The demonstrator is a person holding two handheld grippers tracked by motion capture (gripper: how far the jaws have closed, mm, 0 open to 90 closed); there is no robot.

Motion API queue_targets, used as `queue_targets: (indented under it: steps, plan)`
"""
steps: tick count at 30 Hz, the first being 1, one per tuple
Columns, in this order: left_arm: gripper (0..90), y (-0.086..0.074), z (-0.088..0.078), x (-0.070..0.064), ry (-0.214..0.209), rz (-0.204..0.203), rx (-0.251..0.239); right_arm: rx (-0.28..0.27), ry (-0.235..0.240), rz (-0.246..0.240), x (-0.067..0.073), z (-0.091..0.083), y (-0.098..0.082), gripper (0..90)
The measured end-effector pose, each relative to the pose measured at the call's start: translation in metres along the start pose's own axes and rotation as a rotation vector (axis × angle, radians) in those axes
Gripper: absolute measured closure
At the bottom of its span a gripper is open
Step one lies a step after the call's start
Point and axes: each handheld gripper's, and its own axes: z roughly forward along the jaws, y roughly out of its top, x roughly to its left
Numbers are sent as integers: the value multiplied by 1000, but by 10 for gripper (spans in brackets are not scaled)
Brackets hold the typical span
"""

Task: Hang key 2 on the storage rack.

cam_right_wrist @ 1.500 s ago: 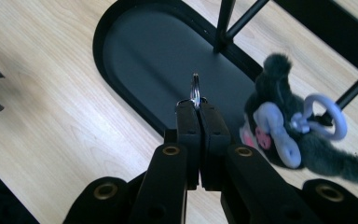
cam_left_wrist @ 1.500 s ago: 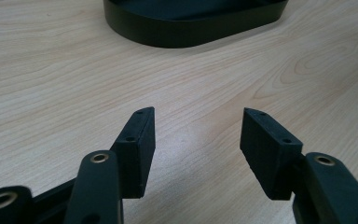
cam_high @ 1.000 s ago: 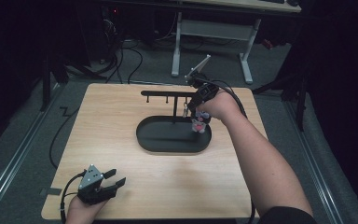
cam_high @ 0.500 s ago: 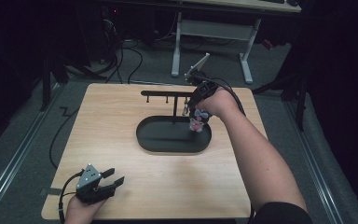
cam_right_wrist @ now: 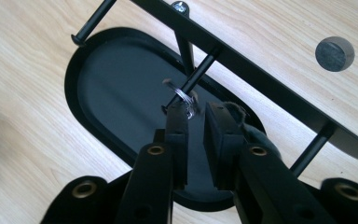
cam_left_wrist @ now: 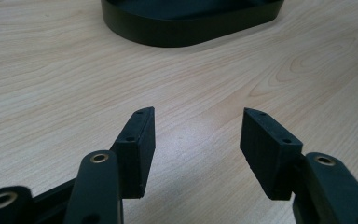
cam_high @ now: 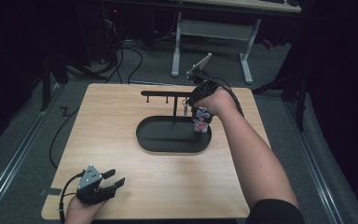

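A black stand has an oval tray base [cam_high: 163, 140] and a horizontal bar [cam_high: 163, 93] with short pegs. My right gripper [cam_high: 189, 106] is at the bar's right part, over the tray. In the right gripper view my right gripper [cam_right_wrist: 196, 113] is nearly closed on a small metal keyring [cam_right_wrist: 182, 94] that sits around the tip of a peg [cam_right_wrist: 198, 74]. A pink and white charm [cam_high: 200, 120] hangs under the hand. My left gripper [cam_high: 115, 178] rests open at the table's near left corner, nothing between its jaws [cam_left_wrist: 196, 126].
The wooden table [cam_high: 112, 126] carries the stand alone. A small dark round disc [cam_right_wrist: 334, 53] is set in the tabletop beyond the bar. A white desk frame [cam_high: 209, 28] and cables lie on the floor behind the table.
The right hand has shifted slightly at the bar, with the charm swinging a little under it. The left gripper has stayed where it was.
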Motion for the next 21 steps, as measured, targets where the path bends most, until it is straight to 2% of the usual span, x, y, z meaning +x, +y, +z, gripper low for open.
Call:
queue_targets:
  steps: [4,8,14,16,19,20,21]
  plan:
    - [458,1,0,-1,1,3,-5,-36,15,13,0,-5,-8,803]
    - [458,2,1,-4,-2,13,1,-64,31,1,3,-13,-26,785]
    - [457,2,3,-9,-6,22,10,-128,57,-18,14,-12,-69,728]
    - [457,2,4,-9,-5,26,10,-158,76,-5,16,-10,-85,717]
    - [457,3,5,-11,-6,28,13,-184,88,-15,21,-3,-107,710]
    - [456,3,5,-11,-6,30,16,-209,88,-23,23,1,-121,707]
    - [456,3,5,-11,-7,30,19,-209,88,-23,23,1,-121,707]
